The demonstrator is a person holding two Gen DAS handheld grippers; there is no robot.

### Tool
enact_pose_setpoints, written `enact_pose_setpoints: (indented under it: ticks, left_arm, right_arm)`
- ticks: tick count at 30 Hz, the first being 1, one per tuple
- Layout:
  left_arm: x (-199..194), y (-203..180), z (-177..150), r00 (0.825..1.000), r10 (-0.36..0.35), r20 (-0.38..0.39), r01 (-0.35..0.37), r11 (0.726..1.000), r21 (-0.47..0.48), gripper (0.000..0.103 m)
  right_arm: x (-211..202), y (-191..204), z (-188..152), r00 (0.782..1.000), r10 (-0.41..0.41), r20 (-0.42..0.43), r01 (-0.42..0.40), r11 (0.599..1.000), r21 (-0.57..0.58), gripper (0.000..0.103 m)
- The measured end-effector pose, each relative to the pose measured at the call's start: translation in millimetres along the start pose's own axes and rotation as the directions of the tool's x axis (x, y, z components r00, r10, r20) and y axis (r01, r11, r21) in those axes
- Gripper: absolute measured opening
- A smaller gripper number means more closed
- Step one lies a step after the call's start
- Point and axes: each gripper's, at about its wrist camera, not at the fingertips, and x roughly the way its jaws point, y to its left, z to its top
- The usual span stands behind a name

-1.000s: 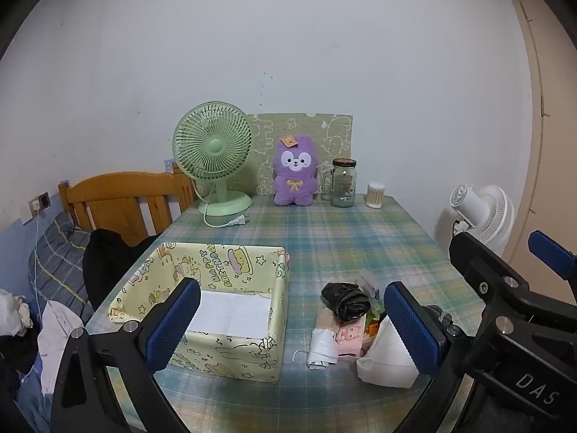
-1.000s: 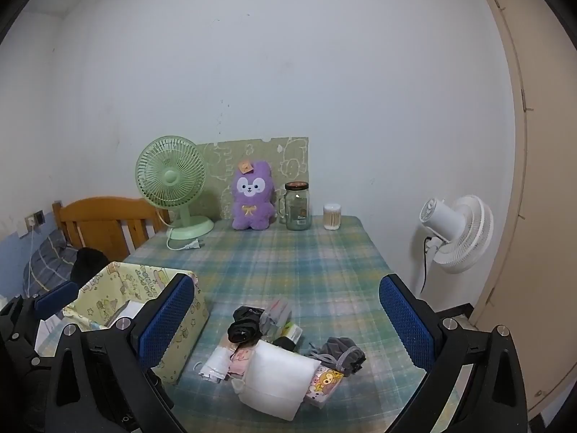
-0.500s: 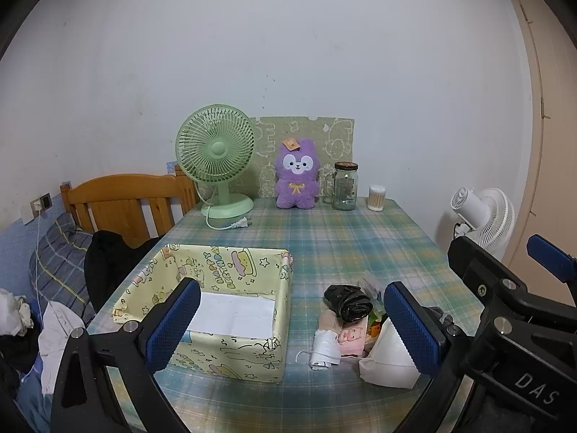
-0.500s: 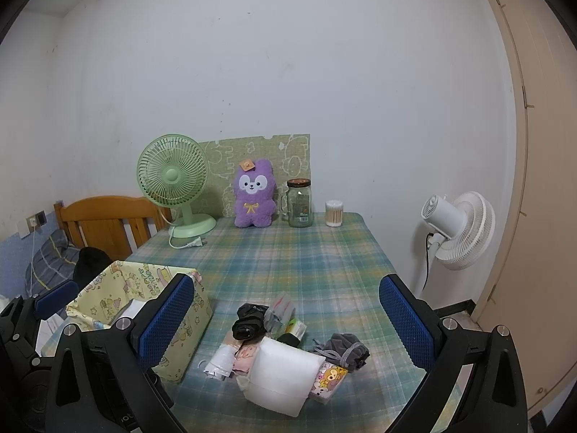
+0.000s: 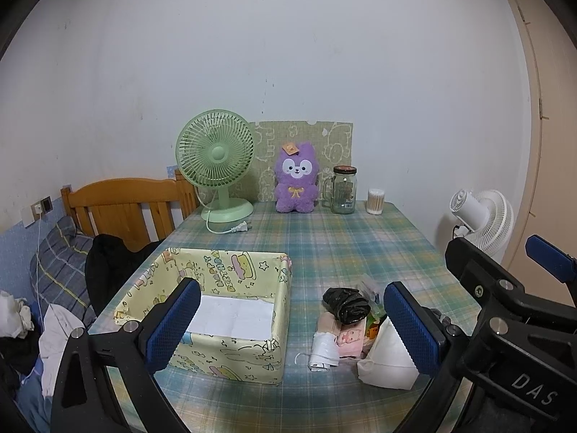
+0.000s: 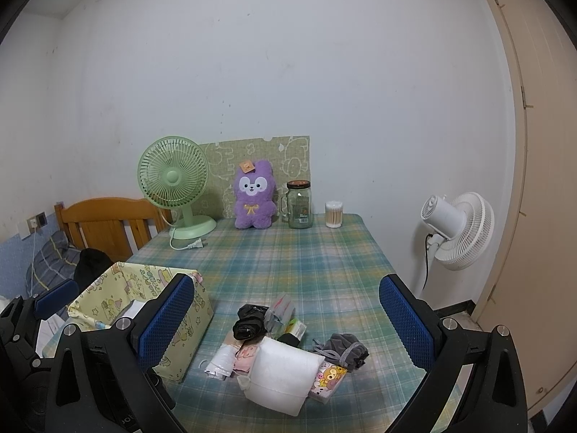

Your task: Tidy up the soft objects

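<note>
Both cameras are pulling slightly back and upward: the yellow cartoon-print fabric box [image 5: 230,310] and the heap of soft items around the white folded pad [image 6: 285,373] are sitting higher in view, with more plaid-covered table [image 5: 346,252] edge showing beneath them.

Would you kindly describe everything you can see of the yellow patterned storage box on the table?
The storage box is a rectangular, open-topped bin with soft-looking pale yellow walls printed with pastel cartoon figures, stars and lettering. It stands upright on the plaid tablecloth, at the table's left side, apart from the pile of soft items to its right. Only a flat white sheet shows on its floor. Neither gripper touches it.
</note>
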Motion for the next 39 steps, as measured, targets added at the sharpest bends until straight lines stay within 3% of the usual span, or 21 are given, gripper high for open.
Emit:
enact_pose_setpoints:
  ticks: [39]
  left_arm:
    - [-3.7,0.6,-0.6,1.0,-0.01,0.014,0.01,1.0,0.005,0.102]
  right_arm:
    - [-3.4,0.2,2.4,1.0,0.001,0.01,-0.001,1.0,0.004,0.103]
